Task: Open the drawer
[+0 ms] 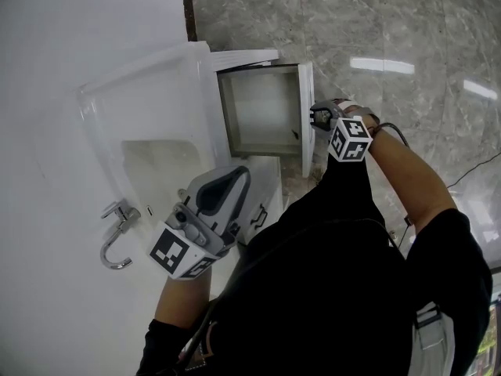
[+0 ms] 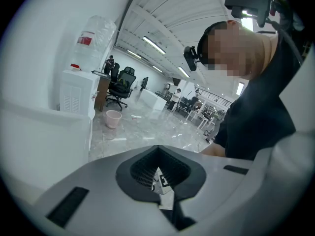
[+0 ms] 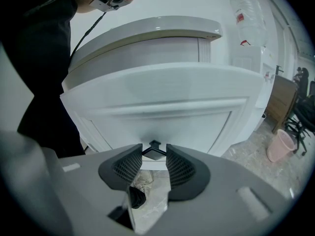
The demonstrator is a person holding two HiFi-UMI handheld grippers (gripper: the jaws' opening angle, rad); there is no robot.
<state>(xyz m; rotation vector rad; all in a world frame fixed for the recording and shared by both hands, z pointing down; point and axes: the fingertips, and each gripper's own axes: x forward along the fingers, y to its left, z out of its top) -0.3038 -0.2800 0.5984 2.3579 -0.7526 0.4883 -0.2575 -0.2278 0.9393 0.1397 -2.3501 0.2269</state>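
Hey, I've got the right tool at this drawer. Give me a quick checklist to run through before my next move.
1. Drawer out of the cabinet: ok, its bare inside shows.
2. Drawer at full travel: cannot tell.
3. Right tool on the handle: ok, the handle sits between the tips, touching both pads.
4. Left tool out of the way: ok, shut, empty, above the counter.
5. Cable clear of the drawer: ok.
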